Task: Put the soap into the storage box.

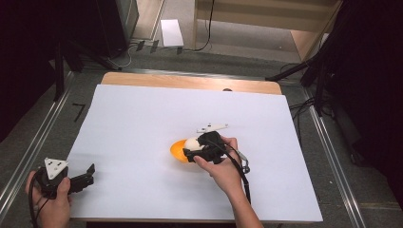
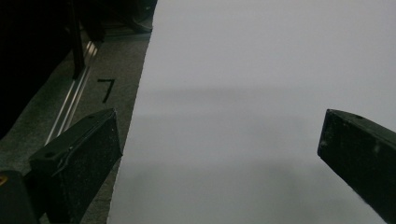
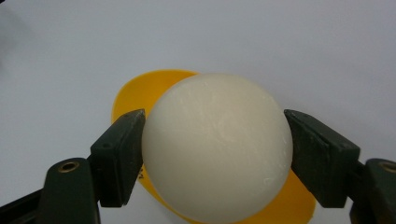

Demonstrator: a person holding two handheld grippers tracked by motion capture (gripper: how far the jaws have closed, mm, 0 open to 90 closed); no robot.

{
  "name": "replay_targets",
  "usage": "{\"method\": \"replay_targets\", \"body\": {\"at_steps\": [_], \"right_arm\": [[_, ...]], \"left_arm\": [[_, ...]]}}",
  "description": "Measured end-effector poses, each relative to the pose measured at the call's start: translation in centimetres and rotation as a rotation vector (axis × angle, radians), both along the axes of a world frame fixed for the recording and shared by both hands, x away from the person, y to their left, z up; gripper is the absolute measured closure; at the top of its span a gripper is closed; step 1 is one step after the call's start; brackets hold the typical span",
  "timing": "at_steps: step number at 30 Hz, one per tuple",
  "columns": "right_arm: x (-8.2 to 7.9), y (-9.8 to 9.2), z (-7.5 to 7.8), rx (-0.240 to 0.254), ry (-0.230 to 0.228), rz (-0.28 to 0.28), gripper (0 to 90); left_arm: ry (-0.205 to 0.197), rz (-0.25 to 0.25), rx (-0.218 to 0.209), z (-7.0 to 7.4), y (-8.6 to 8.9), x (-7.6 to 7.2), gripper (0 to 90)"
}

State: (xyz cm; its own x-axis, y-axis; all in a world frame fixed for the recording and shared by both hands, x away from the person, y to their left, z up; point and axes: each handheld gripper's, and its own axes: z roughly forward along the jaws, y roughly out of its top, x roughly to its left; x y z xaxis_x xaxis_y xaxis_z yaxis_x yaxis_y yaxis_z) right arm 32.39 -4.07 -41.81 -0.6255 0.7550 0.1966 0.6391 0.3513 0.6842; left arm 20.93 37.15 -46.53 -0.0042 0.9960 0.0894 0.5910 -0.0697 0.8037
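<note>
Fingers [image 3: 116, 156] around one white ball [image 3: 217, 147]

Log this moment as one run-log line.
right tongs: shut on smooth white ball | ball over shallow orange dish | left tongs: open, idle at near-left edge of white sheet

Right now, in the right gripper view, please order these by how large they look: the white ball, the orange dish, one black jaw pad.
1. White ball, though it is nearest the camera.
2. Orange dish, partly hidden behind the ball, so its true size is unsure.
3. Jaw pad.
</note>
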Motion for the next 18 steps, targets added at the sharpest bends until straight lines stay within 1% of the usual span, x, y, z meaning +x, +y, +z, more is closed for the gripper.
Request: {"method": "replay_targets", "body": {"at_steps": [3, 4, 6, 7, 13, 18], "right_arm": [[0.01, 0.18, -0.14, -0.002, 0.007, -0.02, 24.9], [0.12, 0.21, -0.31, 0.0, 0.024, -0.03, 24.9], [0.15, 0.22, -0.37, 0.0, 0.027, -0.031, 24.9], [0.14, 0.31, -0.46, 0.001, 0.036, -0.036, 24.9], [0.2, 0.61, -0.79, -0.001, 0.057, -0.04, 24.9], [0.22, 0.85, -1.01, -0.005, 0.064, -0.032, 24.8]], "left_arm": [[0.0, -0.001, 0.0, 0.0, 0.0, 0.0, 0.1], [0.0, -0.001, 0.0, 0.0, 0.0, 0.0, 0.1], [0.0, -0.001, 0.0, 0.0, -0.01, 0.0, 0.1], [0.001, -0.001, 0.0, 0.0, -0.01, 0.0, 0.1], [0.001, -0.002, -0.001, 0.0, 0.0, 0.01, 0.2], [0.0, -0.001, -0.001, 0.0, 0.01, 0.0, 0.2]]}}
